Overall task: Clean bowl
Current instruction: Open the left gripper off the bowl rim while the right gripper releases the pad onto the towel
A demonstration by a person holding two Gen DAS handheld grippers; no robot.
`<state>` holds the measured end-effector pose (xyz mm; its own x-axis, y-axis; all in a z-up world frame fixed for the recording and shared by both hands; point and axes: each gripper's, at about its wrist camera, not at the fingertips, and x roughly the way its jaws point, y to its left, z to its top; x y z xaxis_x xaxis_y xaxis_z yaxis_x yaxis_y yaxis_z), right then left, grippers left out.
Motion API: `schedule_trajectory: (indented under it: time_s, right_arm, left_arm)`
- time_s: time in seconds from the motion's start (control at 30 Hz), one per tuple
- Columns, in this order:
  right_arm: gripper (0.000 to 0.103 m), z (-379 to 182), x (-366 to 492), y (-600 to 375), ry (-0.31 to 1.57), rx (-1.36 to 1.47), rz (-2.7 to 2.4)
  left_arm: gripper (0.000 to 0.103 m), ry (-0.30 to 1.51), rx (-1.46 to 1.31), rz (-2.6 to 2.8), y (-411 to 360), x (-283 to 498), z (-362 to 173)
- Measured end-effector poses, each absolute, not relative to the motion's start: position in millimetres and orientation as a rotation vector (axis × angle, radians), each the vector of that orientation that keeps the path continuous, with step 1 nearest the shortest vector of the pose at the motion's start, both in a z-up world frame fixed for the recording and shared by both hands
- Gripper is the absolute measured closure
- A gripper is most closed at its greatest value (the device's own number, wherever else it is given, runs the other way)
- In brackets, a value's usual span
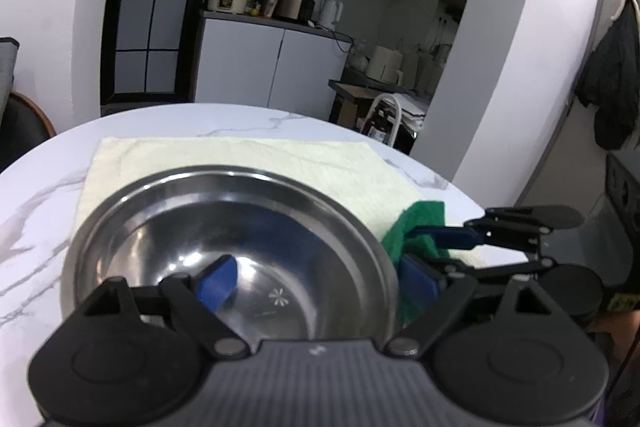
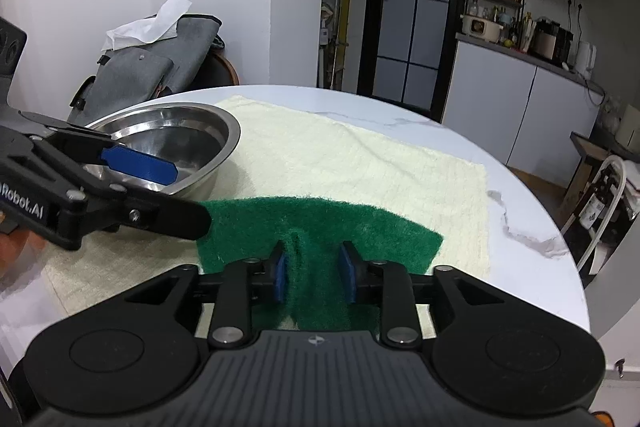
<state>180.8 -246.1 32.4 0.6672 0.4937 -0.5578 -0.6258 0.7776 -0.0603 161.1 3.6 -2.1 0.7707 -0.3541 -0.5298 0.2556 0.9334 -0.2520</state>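
A steel bowl stands on a pale yellow towel on the round marble table. My left gripper is open wide across the bowl's near right rim, one blue pad inside and the other outside. From the right wrist view the bowl sits at the left with the left gripper straddling its rim. A green scouring pad lies flat on the towel beside the bowl. My right gripper is open over it, a pinched crease in the pad between the pads.
A grey bag with white paper rests on a chair behind the table. The table edge curves close on the right, with a white chair frame beyond. A hand holds the left gripper. Kitchen cabinets stand far back.
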Motion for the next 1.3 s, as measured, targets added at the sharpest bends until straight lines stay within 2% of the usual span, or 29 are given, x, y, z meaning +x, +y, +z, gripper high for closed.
schedule_trajectory:
  time_s: [0.07,0.57,0.9,1.17,1.3]
  right_arm:
    - [0.059,35.3,177.7,-248.1,0.534,-0.254,0.639]
    - [0.037,46.8,163.6,-264.8,0.509,-0.178,0.662]
    - [0.034,51.7,152.1,-268.7,0.505,-0.15,0.668]
    - [0.023,61.6,141.3,-276.8,0.481,-0.116,0.629]
    - [0.019,62.9,131.1,-281.1,0.468,-0.114,0.615]
  left_arm:
    - [0.005,0.6,-0.18,-0.343,4.5,159.7,0.2]
    - [0.003,0.542,-0.201,-0.369,6.7,145.9,14.3]
    - [0.001,0.496,-0.176,-0.334,8.1,123.5,23.2]
    - [0.001,0.409,-0.225,-0.241,14.5,89.6,31.2]
    - [0.0,0.425,-0.236,-0.216,14.5,76.6,26.2]
